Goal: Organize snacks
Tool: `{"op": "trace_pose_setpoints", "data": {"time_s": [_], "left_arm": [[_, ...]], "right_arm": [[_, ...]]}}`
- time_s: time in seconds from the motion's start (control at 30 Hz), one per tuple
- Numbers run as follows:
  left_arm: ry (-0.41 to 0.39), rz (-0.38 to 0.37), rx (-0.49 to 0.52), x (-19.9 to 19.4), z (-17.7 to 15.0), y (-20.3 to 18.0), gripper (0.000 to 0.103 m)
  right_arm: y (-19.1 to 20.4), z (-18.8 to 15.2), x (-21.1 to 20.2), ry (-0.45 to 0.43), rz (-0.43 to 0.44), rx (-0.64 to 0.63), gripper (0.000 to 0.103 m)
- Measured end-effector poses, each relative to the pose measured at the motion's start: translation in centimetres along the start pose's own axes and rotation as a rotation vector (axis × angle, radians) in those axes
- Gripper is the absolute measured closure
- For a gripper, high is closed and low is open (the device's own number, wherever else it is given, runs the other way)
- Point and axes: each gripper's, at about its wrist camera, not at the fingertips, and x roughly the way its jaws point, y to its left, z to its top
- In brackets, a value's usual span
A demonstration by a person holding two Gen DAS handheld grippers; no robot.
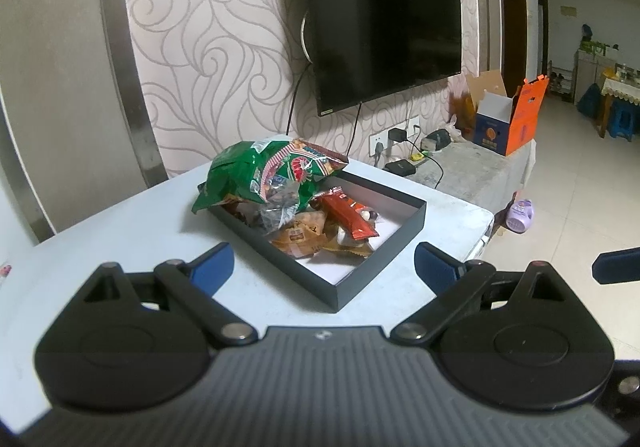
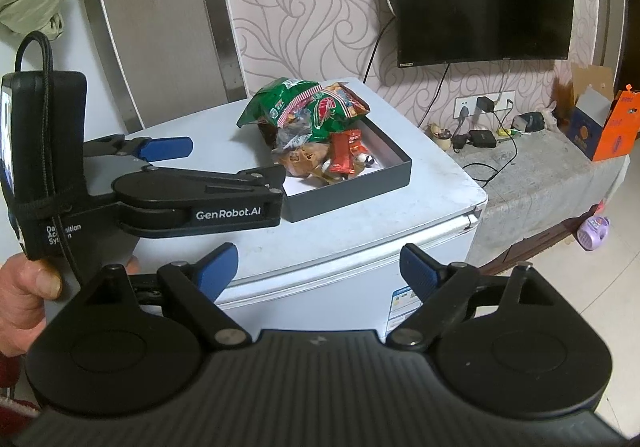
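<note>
A dark grey shallow box (image 1: 384, 263) (image 2: 352, 195) with a white inside stands on the white cabinet top (image 1: 120, 247) (image 2: 360, 231). In it lie a green snack bag (image 1: 260, 171) (image 2: 304, 107), a red bar (image 1: 348, 215) (image 2: 344, 151) and brown wrapped pastries (image 1: 300, 235) (image 2: 300, 159). My left gripper (image 1: 324, 267) (image 2: 236, 159) hangs open just in front of the box's near corner, holding nothing. My right gripper (image 2: 320, 271) is open and empty, farther back, off the cabinet's front edge; one of its blue fingertips (image 1: 616, 265) shows at the right edge of the left wrist view.
A hand (image 2: 24, 295) holds the left gripper's handle. A black TV (image 1: 380, 27) hangs on the patterned wall. To the right runs a low stone ledge (image 2: 540, 183) with chargers, cables and an orange carton (image 2: 612, 127). A purple bottle (image 2: 592, 233) lies on the floor.
</note>
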Motion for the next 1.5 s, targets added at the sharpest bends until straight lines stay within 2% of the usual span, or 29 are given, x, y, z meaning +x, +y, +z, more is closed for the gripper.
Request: {"op": "trace_pose_setpoints", "data": {"time_s": [0.27,0.73,1.5], "left_arm": [[0.004,0.03,0.011,0.7,0.1,0.5,0.004],[0.0,-0.002,0.002,1.1,0.3,0.6,0.004],[0.006,-0.008,0.016,1.9,0.4,-0.1,0.004]], "right_arm": [[0.1,0.0,0.2,0.001,0.001,0.002,0.012],[-0.1,0.1,0.4,0.003,0.009,-0.001,0.012],[-0.6,0.2,1.1,0.025,0.019,-0.003,0.012]]}}
